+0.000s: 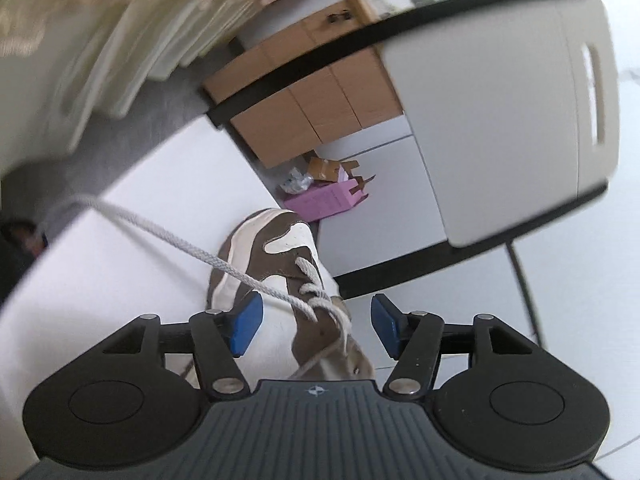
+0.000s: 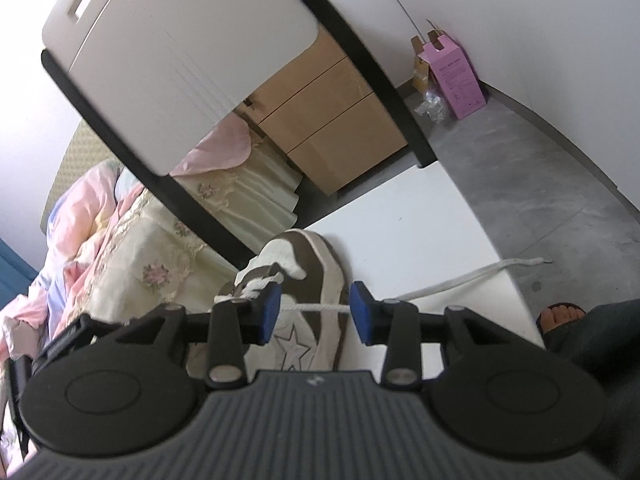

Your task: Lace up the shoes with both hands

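- Overhead, a pale chair back [image 1: 500, 112] with a black frame fills the 1 o'clock part of the left wrist view and the 11 o'clock part of the right wrist view.
- A white bench [image 1: 132, 264] carries the shoe; grey floor [image 2: 532, 176] lies past its edge.
- A bed with floral covers [image 2: 132, 248] sits at 9 o'clock in the right wrist view, and a wooden drawer unit [image 2: 336, 128] stands behind the chair.
- The left gripper [image 1: 317, 326] has its jaws wide apart, holding nothing, hovering right above the shoe.
- The right gripper [image 2: 314, 312] also has its jaws apart; the lace crosses the gap between them, and no pad clamps it.
- The brown and cream shoe [image 1: 276, 256] lies on the bench, toe pointing to 12 o'clock, its upper eyelets already threaded.
- One free lace end [image 1: 168, 236] runs from the shoe toward 10 o'clock in the left wrist view, reaching past the bench edge.
- A pink box [image 2: 456, 76] sits on the floor at 1 o'clock by the wall.
- A person's sandalled foot [image 2: 560, 316] shows at 3 o'clock.
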